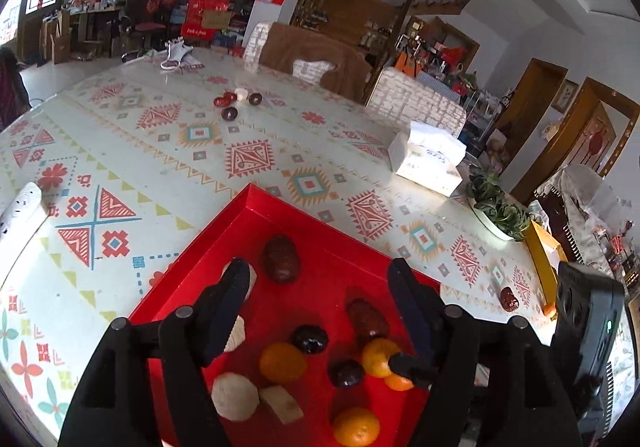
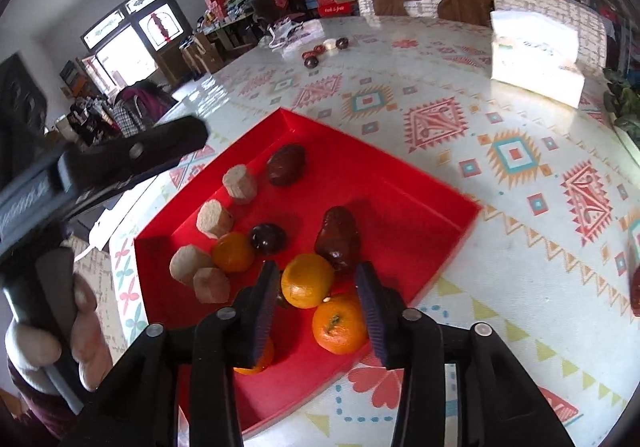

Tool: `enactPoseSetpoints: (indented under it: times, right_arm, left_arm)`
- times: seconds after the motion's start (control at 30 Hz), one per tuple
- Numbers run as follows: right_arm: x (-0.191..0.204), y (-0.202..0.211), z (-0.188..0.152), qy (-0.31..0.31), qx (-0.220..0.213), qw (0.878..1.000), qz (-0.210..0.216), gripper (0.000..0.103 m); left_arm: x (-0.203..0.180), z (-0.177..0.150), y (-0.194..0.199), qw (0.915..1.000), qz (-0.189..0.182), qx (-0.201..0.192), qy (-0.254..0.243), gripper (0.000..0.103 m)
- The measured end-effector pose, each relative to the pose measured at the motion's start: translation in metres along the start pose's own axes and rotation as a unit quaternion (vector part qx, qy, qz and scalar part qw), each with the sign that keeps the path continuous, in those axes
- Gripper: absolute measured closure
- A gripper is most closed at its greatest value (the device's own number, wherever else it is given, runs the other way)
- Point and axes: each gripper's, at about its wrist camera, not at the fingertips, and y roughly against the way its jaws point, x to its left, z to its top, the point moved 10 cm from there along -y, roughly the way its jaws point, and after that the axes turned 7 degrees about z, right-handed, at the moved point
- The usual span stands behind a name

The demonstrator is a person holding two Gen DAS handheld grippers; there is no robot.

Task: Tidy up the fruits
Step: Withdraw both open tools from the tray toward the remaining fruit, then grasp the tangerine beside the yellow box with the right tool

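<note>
A red tray (image 1: 320, 243) (image 2: 424, 207) on the patterned table holds oranges (image 1: 283, 362) (image 2: 307, 280), dark red dates (image 1: 281, 258) (image 2: 286, 164), dark round fruits (image 1: 310, 338) (image 2: 268, 238) and beige peeled pieces (image 1: 235, 395) (image 2: 240, 178). My left gripper (image 1: 320, 281) is open and empty above the tray. My right gripper (image 2: 318, 279) is open above the tray, its fingers on either side of an orange without touching it; one tip of it shows in the left wrist view (image 1: 412, 367). A loose date (image 1: 509, 299) lies on the table right of the tray.
Several small fruits (image 1: 232, 103) (image 2: 324, 47) lie far back on the table. A white tissue pack (image 1: 430, 161) (image 2: 536, 59) stands at the right, a potted plant (image 1: 496, 207) beyond it. A white power strip (image 1: 20, 211) lies at the left edge.
</note>
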Motion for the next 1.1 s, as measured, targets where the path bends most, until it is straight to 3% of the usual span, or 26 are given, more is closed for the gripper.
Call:
enactPoseSetpoints:
  times: [0.27, 0.4, 0.43, 0.63, 0.83, 1.1]
  right_arm:
    - [-0.026, 0.036, -0.006, -0.021, -0.033, 0.999, -0.026, 0.056]
    - [-0.046, 0.059, -0.016, -0.038, -0.051, 0.997, -0.039, 0.056]
    - [-0.052, 0.067, -0.020, -0.045, -0.058, 0.996, -0.042, 0.056]
    - [-0.094, 0.106, -0.044, -0.085, -0.085, 0.991, -0.065, 0.056]
    - [-0.146, 0.152, -0.079, -0.134, -0.110, 0.980, -0.096, 0.055]
    - [-0.209, 0.205, -0.121, -0.198, -0.139, 0.963, -0.119, 0.055]
  left_arm:
    - [-0.023, -0.018, 0.023, 0.9996, 0.013, -0.021, -0.016, 0.030]
    - [-0.045, -0.032, 0.032, 0.9988, 0.031, -0.029, -0.027, 0.010]
    - [-0.050, -0.035, 0.033, 0.9986, 0.034, -0.029, -0.029, 0.009]
    - [-0.098, -0.063, 0.033, 0.9965, 0.034, -0.022, -0.073, 0.008]
    - [-0.142, -0.081, 0.040, 0.9859, 0.077, -0.040, -0.143, 0.008]
    - [-0.180, -0.107, 0.030, 0.9810, 0.065, -0.008, -0.182, 0.008]
